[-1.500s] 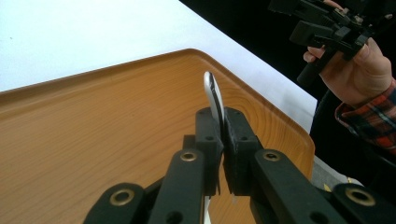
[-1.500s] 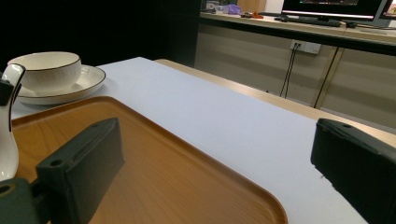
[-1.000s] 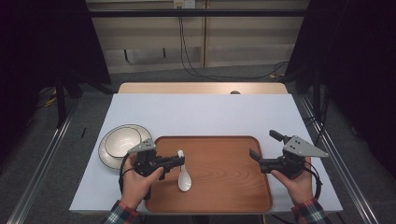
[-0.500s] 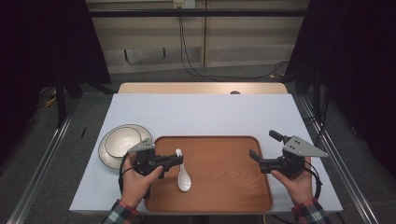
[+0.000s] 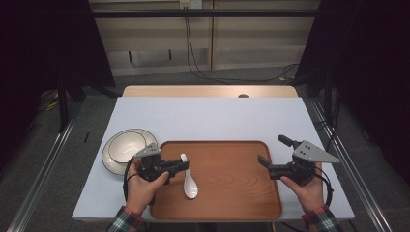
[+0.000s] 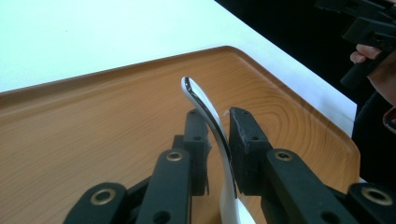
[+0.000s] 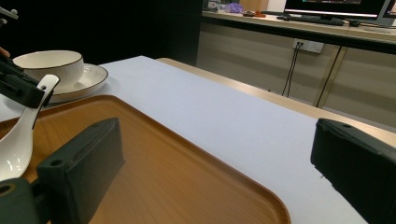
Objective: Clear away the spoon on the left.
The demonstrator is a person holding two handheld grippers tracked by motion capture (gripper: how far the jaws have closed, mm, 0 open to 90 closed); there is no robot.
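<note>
Two hands come in from the bottom edge of the high view, each in a plaid cuff and each holding a black two-jaw gripper. At lower left, the left hand (image 5: 140, 186) carries the left gripper (image 5: 180, 166), whose jaws reach rightward over the left part of the brown wooden rectangular tray (image 5: 232, 193). In the left gripper view those jaws stand on either side of the curved handle of the white ceramic soup spoon (image 6: 215, 135); the right jaw's pad lies against the handle, while a thin gap shows beside the left one, so whether the jaws truly clamp it cannot be told. The spoon's bowl (image 5: 190, 186) rests on the tray, handle rising toward the top of the frame.

At lower right, the right hand (image 5: 304, 188) holds the right gripper (image 5: 273, 153) at the tray's right edge, its grey three-cornered plate on top. In the right gripper view its two jaws stand far apart at the lower corners with nothing between them, above the tray and the white tabletop (image 7: 196, 107).

Farther up and left of the tray, a white round bowl with a dark rim (image 5: 127, 146) sits on a matching white plate (image 5: 112, 162) on the white table (image 5: 212, 116). Beyond the table's far edge, black cables (image 5: 193, 58) hang down a beige wall to the grey floor.
</note>
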